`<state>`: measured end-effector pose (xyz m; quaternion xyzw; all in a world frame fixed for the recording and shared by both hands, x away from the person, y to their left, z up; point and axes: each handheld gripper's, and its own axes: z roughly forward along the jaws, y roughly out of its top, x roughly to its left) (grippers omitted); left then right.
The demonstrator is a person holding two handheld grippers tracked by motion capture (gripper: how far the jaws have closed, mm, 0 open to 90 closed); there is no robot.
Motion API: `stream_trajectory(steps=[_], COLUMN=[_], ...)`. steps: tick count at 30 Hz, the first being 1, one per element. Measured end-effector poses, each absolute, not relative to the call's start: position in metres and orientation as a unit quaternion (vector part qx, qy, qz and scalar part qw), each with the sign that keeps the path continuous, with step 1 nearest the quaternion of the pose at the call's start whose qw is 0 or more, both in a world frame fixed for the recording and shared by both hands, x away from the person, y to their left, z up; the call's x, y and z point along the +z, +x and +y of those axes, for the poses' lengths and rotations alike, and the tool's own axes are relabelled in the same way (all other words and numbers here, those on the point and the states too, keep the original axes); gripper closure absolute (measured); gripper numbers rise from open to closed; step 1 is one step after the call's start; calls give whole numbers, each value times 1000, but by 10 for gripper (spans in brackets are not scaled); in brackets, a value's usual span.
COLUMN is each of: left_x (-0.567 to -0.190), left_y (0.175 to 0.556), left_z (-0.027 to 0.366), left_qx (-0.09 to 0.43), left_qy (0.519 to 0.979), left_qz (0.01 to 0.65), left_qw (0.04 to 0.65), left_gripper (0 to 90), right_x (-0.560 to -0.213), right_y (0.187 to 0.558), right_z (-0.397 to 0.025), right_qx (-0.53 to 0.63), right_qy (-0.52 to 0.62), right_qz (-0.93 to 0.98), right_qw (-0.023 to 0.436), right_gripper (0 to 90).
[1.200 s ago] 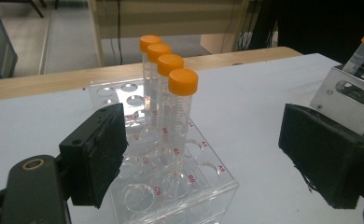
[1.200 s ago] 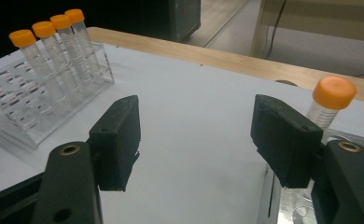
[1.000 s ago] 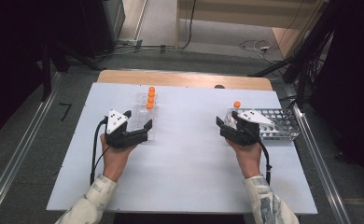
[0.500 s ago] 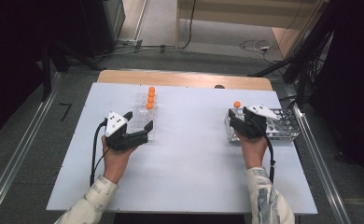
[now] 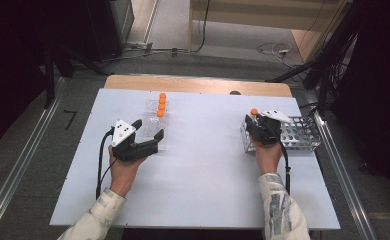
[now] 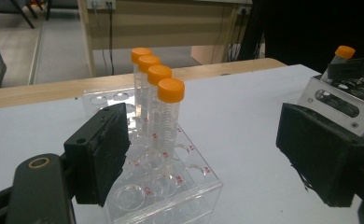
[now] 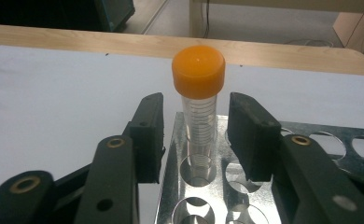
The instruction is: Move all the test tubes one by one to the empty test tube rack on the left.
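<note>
A clear plastic rack (image 5: pixel 155 131) (image 6: pixel 171 189) stands left of centre with several orange-capped tubes (image 5: pixel 160 105) (image 6: pixel 164 107) in a row at its far end. My left gripper (image 5: pixel 148 129) (image 6: pixel 208 140) is wide open over the rack's near end, holding nothing. At the right, a metal rack (image 5: pixel 295 134) (image 7: pixel 264 205) carries one orange-capped tube (image 5: pixel 254 112) (image 7: pixel 198 107) upright in a corner hole. My right gripper (image 5: pixel 254 121) (image 7: pixel 196 133) is open, one jaw on each side of that tube, with a gap on both sides.
The white table (image 5: pixel 208 165) has bare room between the two racks and toward the front edge. A wooden strip (image 5: pixel 198 84) runs along the far edge. Cables trail from both grippers. The metal rack's other holes look empty.
My right gripper has moved forward over the metal rack's left end and now straddles the tube. My left gripper has stayed about where it was.
</note>
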<state>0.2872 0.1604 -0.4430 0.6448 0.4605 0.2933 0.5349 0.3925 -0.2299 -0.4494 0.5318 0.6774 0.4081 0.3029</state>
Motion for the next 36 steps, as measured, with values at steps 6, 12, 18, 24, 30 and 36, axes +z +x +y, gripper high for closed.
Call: stream_trajectory(steps=[6,12,18,24,30,36], left_x=[-444,-446,-446,-447,-447,-447], left_y=[288,287,287,288,287,288], left_z=[159,156,155,155,156,157], left_qx=[290,287,286,285,287,287], left_qy=[650,653,655,658,658,658], left_qz=[459,457,456,454,455,459], left_qw=[532,531,531,529,527,524], left_gripper=[174,174,174,174,174,170], right_x=[-454,-455,-455,-452,-443,-431], right_y=[396,397,397,396,396,394], right_z=[-229,-228,-229,-229,-227,-228], right_qx=[401,394,395,397,400,410], right_qy=[539,537,542,537,533,529], right_qz=[675,678,674,673,673,667], right_qw=[305,310,310,316,321,329], right_gripper=[629,695,717,719,720,721])
